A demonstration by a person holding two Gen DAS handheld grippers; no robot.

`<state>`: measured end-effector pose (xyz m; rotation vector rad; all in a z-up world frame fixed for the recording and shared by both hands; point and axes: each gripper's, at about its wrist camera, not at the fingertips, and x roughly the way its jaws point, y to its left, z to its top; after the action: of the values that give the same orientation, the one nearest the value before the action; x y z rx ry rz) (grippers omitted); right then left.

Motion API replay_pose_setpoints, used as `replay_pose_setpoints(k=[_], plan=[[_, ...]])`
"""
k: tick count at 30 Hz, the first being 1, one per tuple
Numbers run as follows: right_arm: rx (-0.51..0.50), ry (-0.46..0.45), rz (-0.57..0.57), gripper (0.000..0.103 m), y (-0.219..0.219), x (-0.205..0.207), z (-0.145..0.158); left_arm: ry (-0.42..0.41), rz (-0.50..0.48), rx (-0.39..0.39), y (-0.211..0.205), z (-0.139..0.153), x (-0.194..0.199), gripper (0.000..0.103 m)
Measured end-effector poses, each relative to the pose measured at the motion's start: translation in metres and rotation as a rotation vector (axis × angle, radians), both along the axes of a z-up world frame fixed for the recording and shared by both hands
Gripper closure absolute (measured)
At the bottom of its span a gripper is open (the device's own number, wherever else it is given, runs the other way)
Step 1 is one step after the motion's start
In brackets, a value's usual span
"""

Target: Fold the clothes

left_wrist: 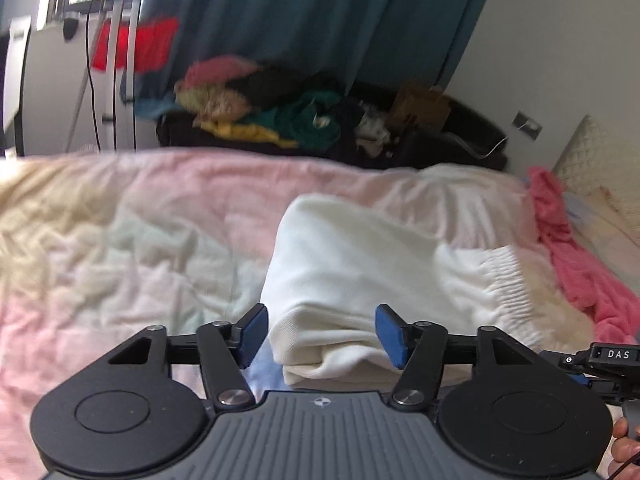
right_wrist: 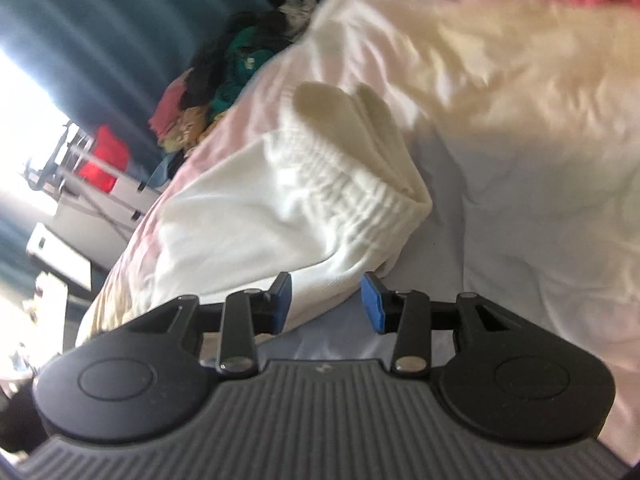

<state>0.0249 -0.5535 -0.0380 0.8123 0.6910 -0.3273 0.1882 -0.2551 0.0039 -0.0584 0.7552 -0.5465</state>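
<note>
White trousers (left_wrist: 360,264) lie folded on the bed (left_wrist: 140,220). My left gripper (left_wrist: 320,336) and right gripper (right_wrist: 326,304) stand released at the bundle's edges; probably a final fold or tidying remains.

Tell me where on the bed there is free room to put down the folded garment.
Bare quilt lies left of the white garment, up to the far bed edge. The right side is crowded: a pink cloth and a pillow. The clothes pile fills the space beyond the bed.

Left gripper (left_wrist: 320,334) fingers (left_wrist: 253,334) spread around folded white garment (left_wrist: 360,264); bedspread (left_wrist: 120,240) beneath
</note>
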Motion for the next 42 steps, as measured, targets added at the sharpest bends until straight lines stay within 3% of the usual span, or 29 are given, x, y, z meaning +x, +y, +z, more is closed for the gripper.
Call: replay_pose_setpoints(k=[3, 7, 11, 13, 15, 17, 18, 28, 33, 36, 42], plan=[[-0.064, -0.04, 0.037, 0.061, 0.016, -0.018, 0.031, -0.042, -0.005, 0.006, 0.005, 0.03, -0.028, 0.036], [-0.16, -0.07, 0.084, 0.061, 0.047, -0.043, 0.069, -0.109, -0.019, 0.025, 0.01, 0.062, -0.071, 0.02], [-0.219, -0.114, 0.107, 0.059, 0.072, -0.072, 0.095, -0.149, -0.029, 0.041, 0.017, 0.082, -0.113, 0.019], [-0.242, -0.136, 0.117, 0.052, 0.085, -0.086, 0.105, -0.17, -0.037, 0.04, 0.022, 0.09, -0.131, 0.01], [-0.265, -0.164, 0.127, 0.031, 0.097, -0.101, 0.113, -0.214, -0.041, 0.04, 0.028, 0.095, -0.15, 0.0], [-0.296, -0.196, 0.128, 0.014, 0.108, -0.114, 0.118, -0.244, -0.044, 0.042, 0.033, 0.098, -0.167, 0.0], [-0.313, -0.212, 0.128, 0.017, 0.113, -0.12, 0.121, -0.249, -0.046, 0.042, 0.036, 0.099, -0.174, 0.0], [-0.472, -0.265, 0.15, 0.017, 0.162, -0.151, 0.111, -0.346, -0.019, 0.053, 0.067, 0.087, -0.237, 0.0], [-0.58, -0.295, 0.111, 0.017, 0.182, -0.162, 0.096, -0.354, -0.002, 0.026, 0.086, 0.074, -0.254, 0.0], [-0.58, -0.299, 0.111, 0.017, 0.188, -0.162, 0.085, -0.394, -0.01, 0.035, 0.092, 0.066, -0.263, 0.0], [-0.596, -0.3, 0.093, 0.017, 0.195, -0.161, 0.061, -0.395, 0.001, 0.001, 0.103, 0.056, -0.262, 0.0]])
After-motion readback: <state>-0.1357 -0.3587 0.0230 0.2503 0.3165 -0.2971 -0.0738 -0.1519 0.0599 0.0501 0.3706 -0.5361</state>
